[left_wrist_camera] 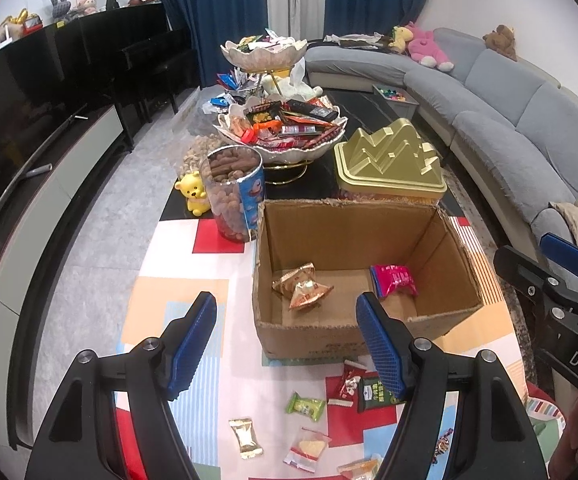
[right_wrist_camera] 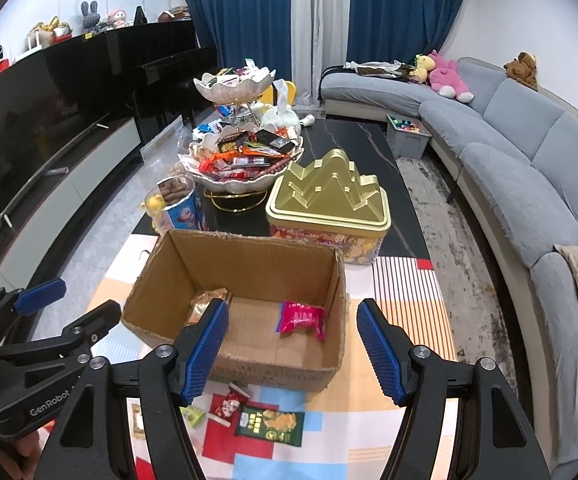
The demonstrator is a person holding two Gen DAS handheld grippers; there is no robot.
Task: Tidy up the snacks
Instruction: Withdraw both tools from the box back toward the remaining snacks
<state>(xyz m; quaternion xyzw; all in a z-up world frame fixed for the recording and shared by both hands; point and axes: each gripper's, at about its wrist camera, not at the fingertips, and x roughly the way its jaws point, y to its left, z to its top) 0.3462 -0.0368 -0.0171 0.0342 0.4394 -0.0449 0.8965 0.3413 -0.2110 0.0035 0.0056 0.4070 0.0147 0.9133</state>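
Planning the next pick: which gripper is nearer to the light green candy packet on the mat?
Left. The left gripper hangs just above and left of the light green candy packet; the right gripper hovers further right, toward the cardboard box, with the packet beyond its left finger.

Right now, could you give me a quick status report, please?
Left gripper and right gripper open, empty. Cardboard box holds gold packets and a pink packet. Loose snacks on the mat; nothing blocking.

I'm seeing a grey sofa [right_wrist_camera: 529, 168] curving along the right, plush toys [right_wrist_camera: 447, 74] sitting on it, blue curtains [right_wrist_camera: 245, 12] hanging behind, a black piano [left_wrist_camera: 145, 52] standing left, a yellow bear figurine [left_wrist_camera: 195, 194] sitting on the table.
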